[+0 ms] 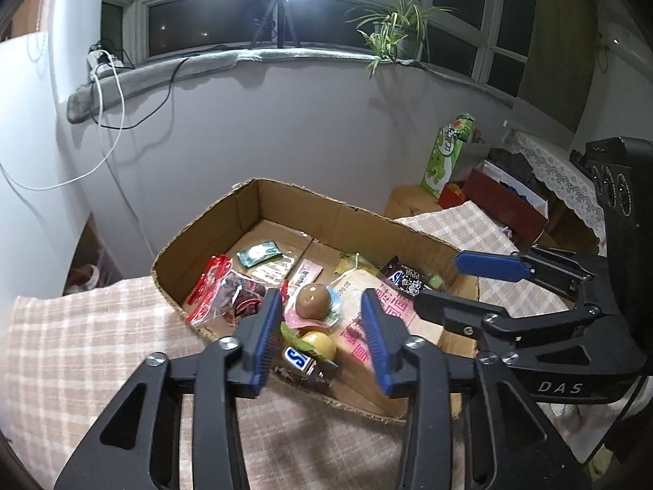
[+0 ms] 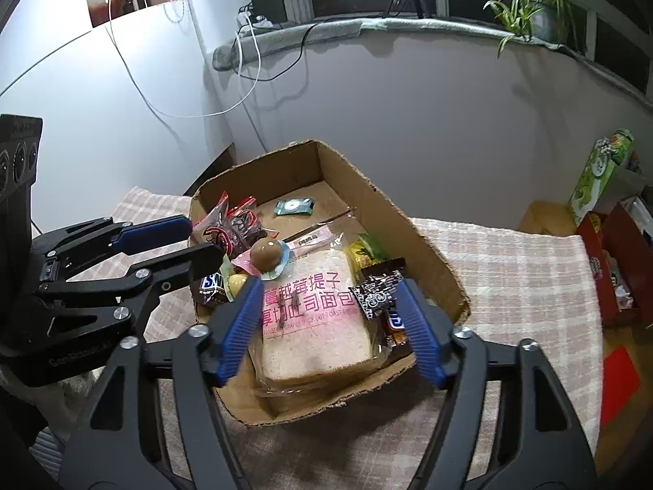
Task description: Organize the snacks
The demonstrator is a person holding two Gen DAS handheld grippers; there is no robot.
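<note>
Checked cloth (image 2: pixel 510 253), open cardboard box (image 2: pixel 424 253), mixed wrapped snacks (image 2: pixel 310 302)

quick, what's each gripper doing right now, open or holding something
left gripper: open, nothing gripped, over the snacks at the near end of the cardboard box.
right gripper: open wide, empty, above the bagged bread.

The left gripper (image 1: pixel 322 326) covers the near end of a Snickers bar (image 1: pixel 300 361) and part of a yellow ball (image 1: pixel 320 343). Between the right gripper (image 2: pixel 330 326) fingers, the bread bag (image 2: pixel 314 322) hides the cardboard box (image 2: pixel 424 241) floor; its small print is unreadable.
</note>
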